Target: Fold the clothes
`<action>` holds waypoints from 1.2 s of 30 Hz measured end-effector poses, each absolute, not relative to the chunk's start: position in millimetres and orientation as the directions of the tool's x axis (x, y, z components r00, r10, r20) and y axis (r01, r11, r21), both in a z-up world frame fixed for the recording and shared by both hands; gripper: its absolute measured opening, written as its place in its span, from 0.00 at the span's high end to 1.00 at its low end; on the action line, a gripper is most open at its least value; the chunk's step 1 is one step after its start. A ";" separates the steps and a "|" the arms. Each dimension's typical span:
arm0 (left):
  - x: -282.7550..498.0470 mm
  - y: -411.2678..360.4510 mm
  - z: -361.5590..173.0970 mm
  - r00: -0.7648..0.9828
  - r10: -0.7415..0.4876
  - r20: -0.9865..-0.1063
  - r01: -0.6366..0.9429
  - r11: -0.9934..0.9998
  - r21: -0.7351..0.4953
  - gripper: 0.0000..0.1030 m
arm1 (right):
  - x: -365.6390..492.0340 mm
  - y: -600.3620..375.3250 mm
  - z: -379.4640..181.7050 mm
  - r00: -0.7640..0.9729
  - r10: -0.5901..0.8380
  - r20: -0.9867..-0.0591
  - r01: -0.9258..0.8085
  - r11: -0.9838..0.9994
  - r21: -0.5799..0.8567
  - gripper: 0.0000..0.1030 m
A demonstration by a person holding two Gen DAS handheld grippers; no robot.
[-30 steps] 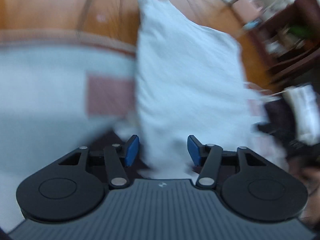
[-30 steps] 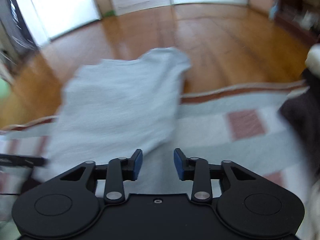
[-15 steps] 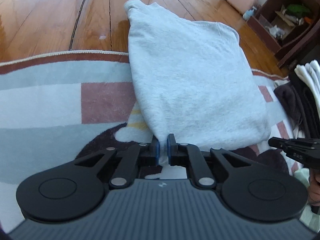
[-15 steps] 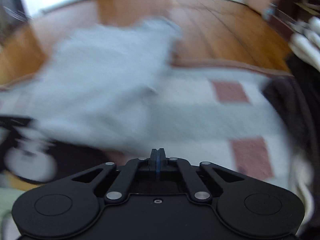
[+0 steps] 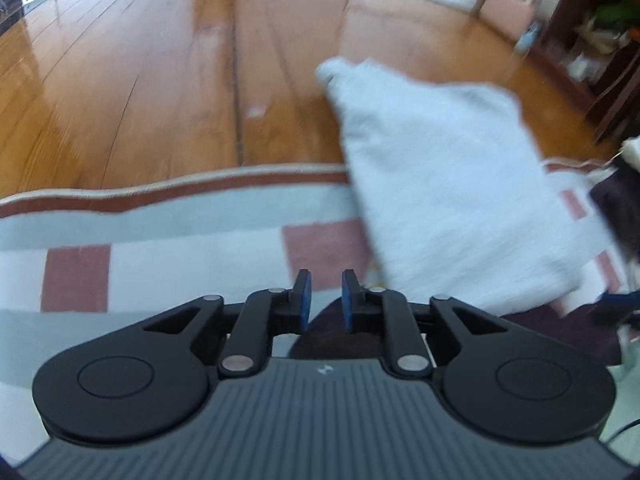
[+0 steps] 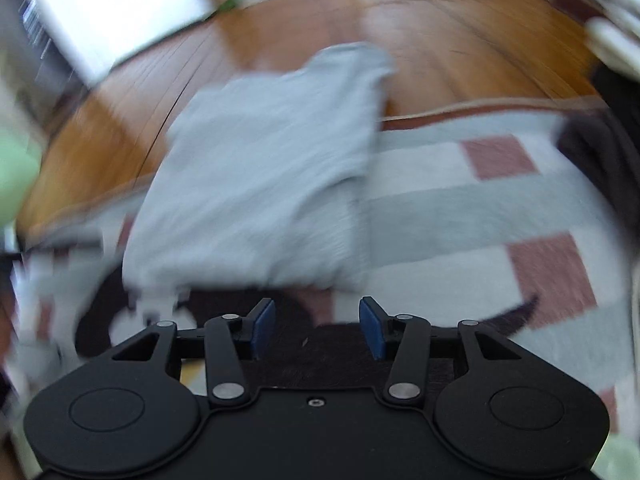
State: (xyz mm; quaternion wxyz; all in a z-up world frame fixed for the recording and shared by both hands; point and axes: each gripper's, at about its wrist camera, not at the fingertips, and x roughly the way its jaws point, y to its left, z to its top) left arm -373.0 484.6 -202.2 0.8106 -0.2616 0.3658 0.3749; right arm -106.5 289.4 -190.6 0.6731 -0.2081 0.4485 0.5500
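Note:
A folded light grey sweatshirt (image 5: 444,172) lies half on the patterned rug (image 5: 192,256) and half on the wooden floor. It also shows in the right wrist view (image 6: 272,168), blurred by motion. My left gripper (image 5: 323,298) is open a little and empty, to the left of the sweatshirt's near corner. My right gripper (image 6: 316,326) is open and empty, just short of the sweatshirt's near edge.
A pile of dark clothes (image 5: 616,200) lies at the right edge of the rug and shows in the right wrist view (image 6: 600,156). A dark wooden shelf (image 5: 592,40) stands at the far right. Wooden floor (image 5: 140,92) lies beyond the rug.
Both grippers were shut half a second ago, the left on the sweatshirt's near edge. Both have opened, let go and drawn back; the sweatshirt lies flat.

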 end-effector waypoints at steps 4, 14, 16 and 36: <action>-356.3 471.8 -197.0 0.507 0.427 -0.749 -0.725 0.681 -0.102 0.50 | -156.5 304.3 -193.2 0.203 0.553 -0.808 -0.979 0.138 -0.152 0.49; -340.3 471.5 -200.2 0.507 0.432 -0.746 -0.718 0.690 -0.088 0.45 | -209.8 336.5 -219.9 0.268 0.643 -0.718 -0.770 -0.304 -0.560 0.44; -344.6 472.5 -201.7 0.530 0.413 -0.740 -0.714 0.689 -0.127 0.45 | -198.0 349.6 -218.0 0.236 0.624 -0.745 -0.825 -0.277 -0.493 0.57; -265.6 419.9 -214.2 0.582 0.544 -0.604 -0.503 0.825 0.259 0.38 | -141.3 371.5 -143.3 0.003 0.703 -0.711 -0.984 -0.124 -0.127 0.93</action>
